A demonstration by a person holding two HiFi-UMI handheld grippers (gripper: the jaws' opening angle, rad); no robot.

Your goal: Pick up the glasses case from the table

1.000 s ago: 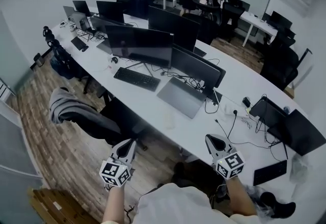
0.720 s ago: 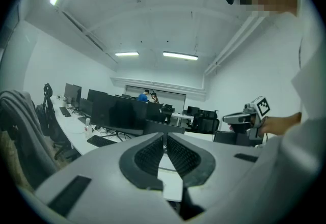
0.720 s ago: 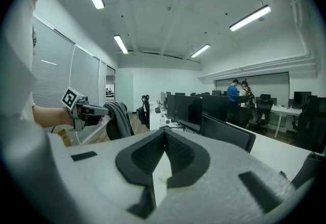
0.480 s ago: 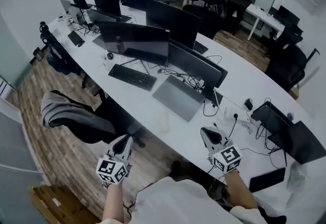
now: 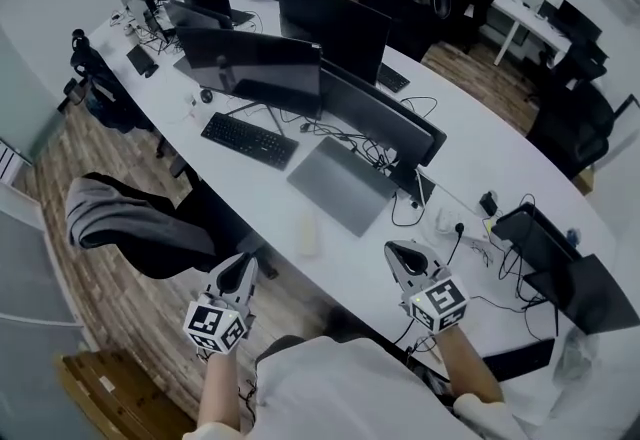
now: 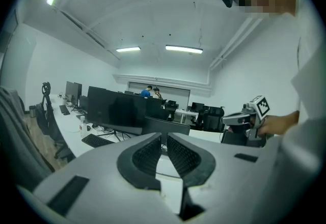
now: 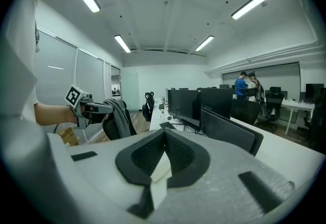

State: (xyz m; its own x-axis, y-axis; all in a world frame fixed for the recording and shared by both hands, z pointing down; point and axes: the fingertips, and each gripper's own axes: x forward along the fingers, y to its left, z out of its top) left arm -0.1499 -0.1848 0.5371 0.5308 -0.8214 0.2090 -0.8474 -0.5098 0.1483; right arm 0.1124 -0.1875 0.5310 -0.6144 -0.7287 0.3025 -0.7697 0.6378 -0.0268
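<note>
The glasses case (image 5: 307, 234) lies on the tabletop (image 5: 478, 160) just before the laptop (image 5: 343, 185), with the keyboard (image 5: 248, 139) farther left.

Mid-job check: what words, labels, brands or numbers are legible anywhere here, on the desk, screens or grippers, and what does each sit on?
No text is readable in any view.
Cubes on the left gripper and right gripper: black-and-white square marker patterns only, no letters or digits.
The monitors, keyboard and laptop: dark or plain, any print too small to read.
</note>
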